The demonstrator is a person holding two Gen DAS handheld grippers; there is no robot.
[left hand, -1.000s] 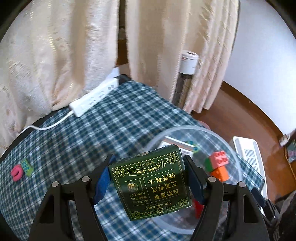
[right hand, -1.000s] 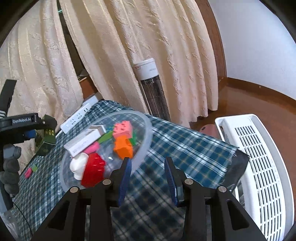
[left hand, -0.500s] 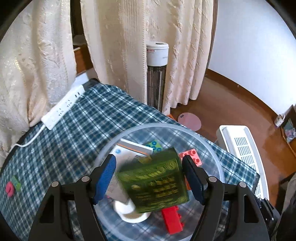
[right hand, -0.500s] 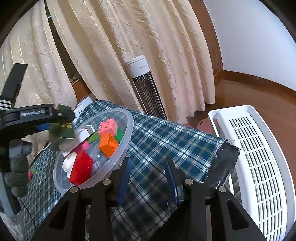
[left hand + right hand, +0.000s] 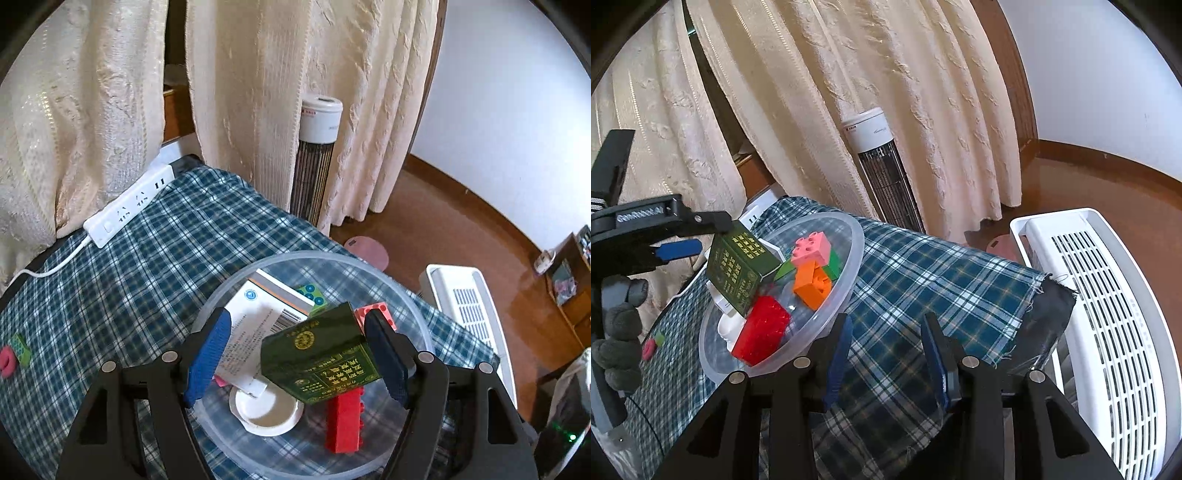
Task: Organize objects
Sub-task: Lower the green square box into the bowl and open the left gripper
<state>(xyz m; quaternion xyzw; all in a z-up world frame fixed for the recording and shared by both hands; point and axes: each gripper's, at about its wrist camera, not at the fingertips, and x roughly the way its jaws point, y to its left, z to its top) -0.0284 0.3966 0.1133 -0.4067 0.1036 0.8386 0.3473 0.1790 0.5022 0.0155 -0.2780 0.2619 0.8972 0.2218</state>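
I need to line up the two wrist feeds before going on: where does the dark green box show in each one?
Left wrist: the dark green box sits low and centre, tilted, in the gap of the left gripper, over the red brick.
Right wrist: the same box is at middle left, tilted over the near side of the bowl.
Shared landmark: the clear plastic bowl on the plaid cloth.

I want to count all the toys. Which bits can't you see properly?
- Left wrist view: the green box hides most of the pink brick.
- Left wrist view: the picture edge cuts off the pink toy.
- Right wrist view: the green box covers the white carton.
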